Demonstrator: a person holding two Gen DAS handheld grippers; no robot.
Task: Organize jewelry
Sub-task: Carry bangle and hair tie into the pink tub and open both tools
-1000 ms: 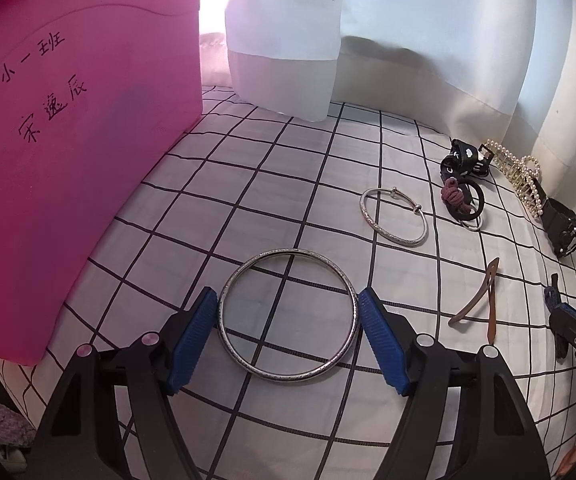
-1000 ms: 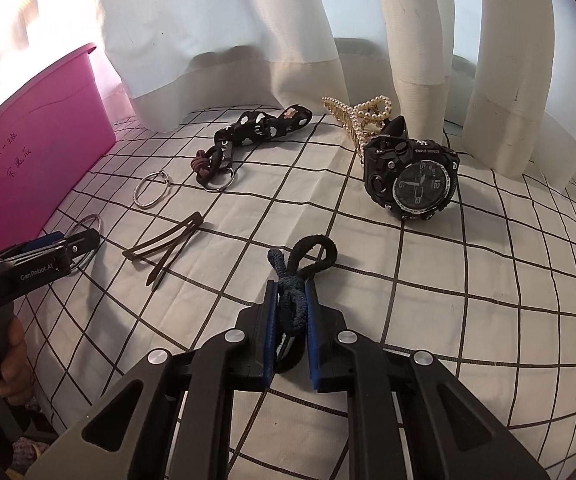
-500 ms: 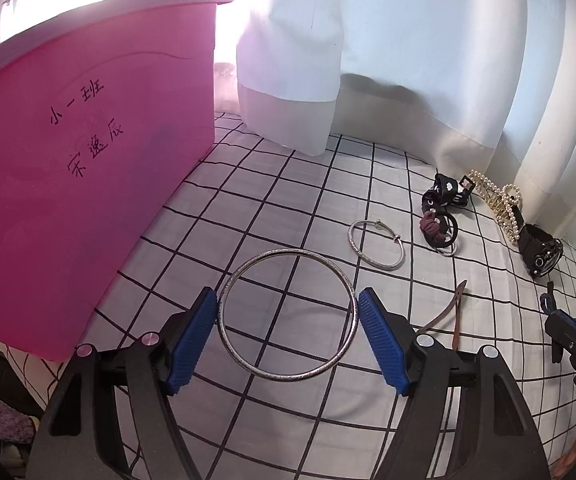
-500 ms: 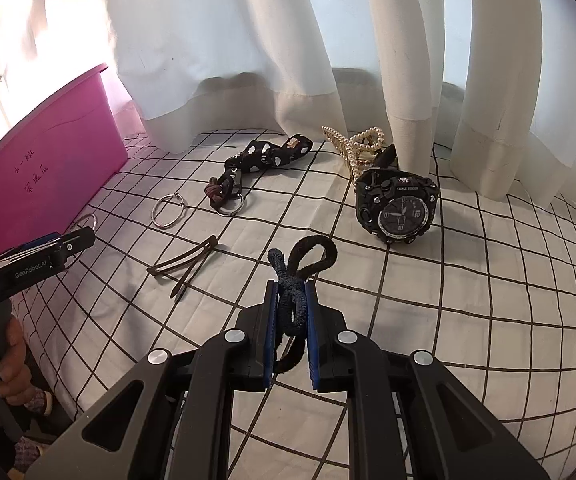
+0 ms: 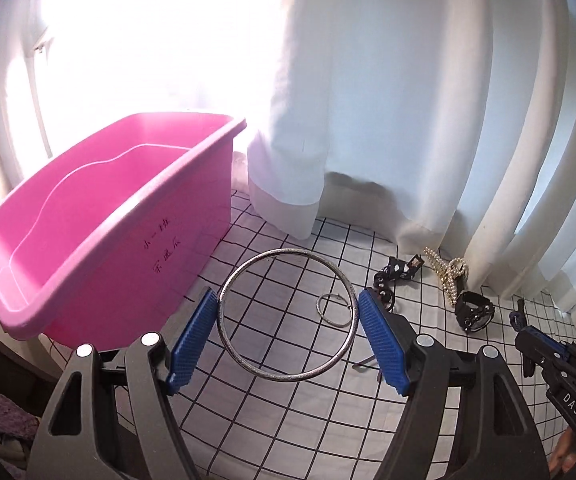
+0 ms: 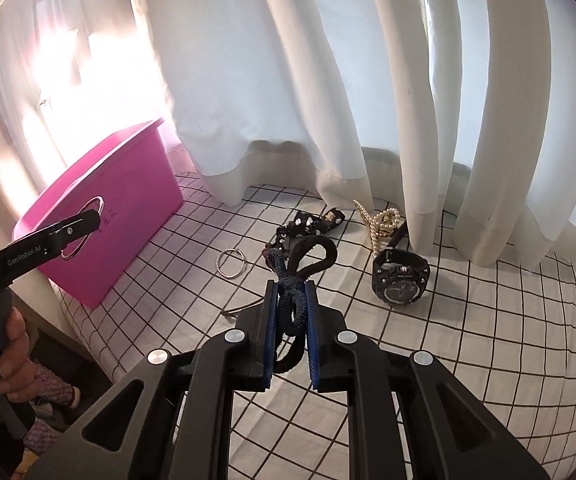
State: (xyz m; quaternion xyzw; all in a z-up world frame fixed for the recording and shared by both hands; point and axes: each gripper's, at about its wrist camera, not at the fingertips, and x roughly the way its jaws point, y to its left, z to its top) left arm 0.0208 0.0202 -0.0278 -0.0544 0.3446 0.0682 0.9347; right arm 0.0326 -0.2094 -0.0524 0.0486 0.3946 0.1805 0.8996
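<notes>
Lifting both loads clear of the checked cloth: my left gripper clamps the silver bangle, my right gripper pinches the hair ties (both secure). Pink bin now shows its open inside, so dropping comes next.

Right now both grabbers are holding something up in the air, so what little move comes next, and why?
Probably carry the big silver bangle leftward over the pink bin. The left hand-held gripper already grips it clear of the checked cloth, and the bin stands open, close beside it. The right hand-held gripper could follow with its dark hair ties.
</notes>
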